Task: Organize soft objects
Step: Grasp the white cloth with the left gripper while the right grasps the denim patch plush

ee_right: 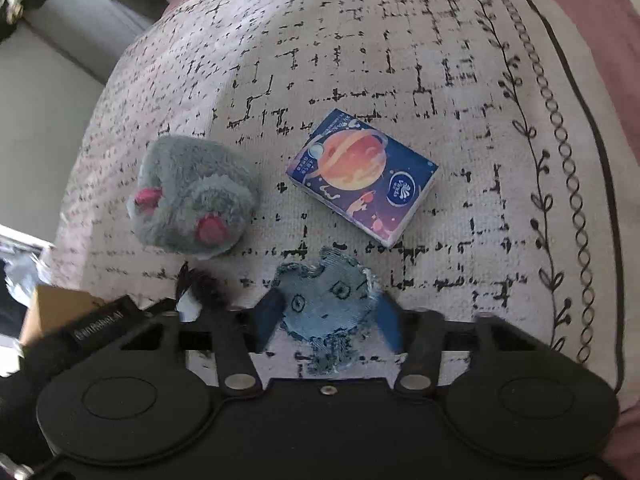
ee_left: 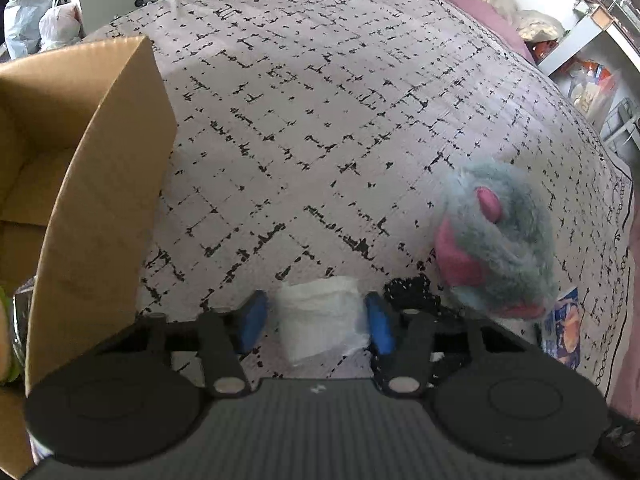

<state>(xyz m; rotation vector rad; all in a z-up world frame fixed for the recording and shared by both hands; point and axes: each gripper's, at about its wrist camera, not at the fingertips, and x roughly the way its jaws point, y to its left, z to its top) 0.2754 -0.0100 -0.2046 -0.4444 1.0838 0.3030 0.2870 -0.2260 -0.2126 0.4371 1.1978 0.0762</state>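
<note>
In the left wrist view a white crumpled soft pack (ee_left: 320,316) lies on the patterned bedspread (ee_left: 320,120), and my left gripper (ee_left: 317,322) has its blue pads against both sides of it. The right wrist view shows a frayed blue denim patch (ee_right: 328,300) with a stitched face, and my right gripper (ee_right: 328,320) is shut on its edges. A grey-blue plush toy with pink parts (ee_left: 496,240) (ee_right: 192,196) rests on the bed between the two grippers. Beyond the denim patch lies a blue tissue packet with a planet print (ee_right: 362,176) (ee_left: 564,328).
An open cardboard box (ee_left: 100,184) stands on the bed left of my left gripper, its corner also visible (ee_right: 60,304). A small black fuzzy item (ee_left: 412,292) (ee_right: 204,284) lies next to the plush toy. Bags, shelves and clutter sit beyond the bed's edges.
</note>
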